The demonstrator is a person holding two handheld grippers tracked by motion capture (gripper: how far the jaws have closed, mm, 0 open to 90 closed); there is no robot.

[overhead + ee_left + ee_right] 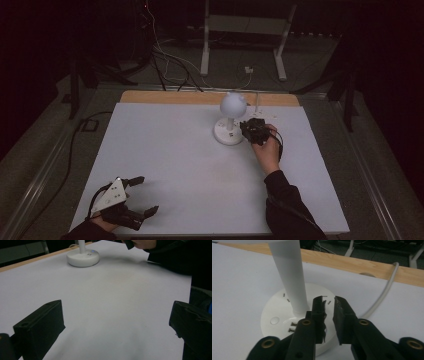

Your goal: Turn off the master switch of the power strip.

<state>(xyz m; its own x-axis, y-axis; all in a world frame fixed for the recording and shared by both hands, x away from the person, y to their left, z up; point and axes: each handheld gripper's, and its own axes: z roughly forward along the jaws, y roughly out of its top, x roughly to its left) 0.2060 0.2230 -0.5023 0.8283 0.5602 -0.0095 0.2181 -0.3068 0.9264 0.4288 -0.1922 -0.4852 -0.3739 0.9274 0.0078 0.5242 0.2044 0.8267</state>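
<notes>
A white desk lamp stands at the back middle of the table, its round head point(233, 102) above a round base point(228, 134). My right gripper point(248, 131) is at the right side of that base. In the right gripper view its jaws point(328, 301) hover over the base point(274, 315), just right of the stem point(289, 272), with a narrow gap and nothing between them. My left gripper point(147, 195) rests at the front left corner, jaws wide apart point(117, 307) over bare table. The lamp base point(83, 258) lies far ahead of it.
A white sheet point(175, 150) covers the table, with a wooden strip point(200, 97) along the far edge. The lamp's white cable point(384, 292) runs off over that edge. Beyond it are a desk frame point(205, 45) and floor cables.
</notes>
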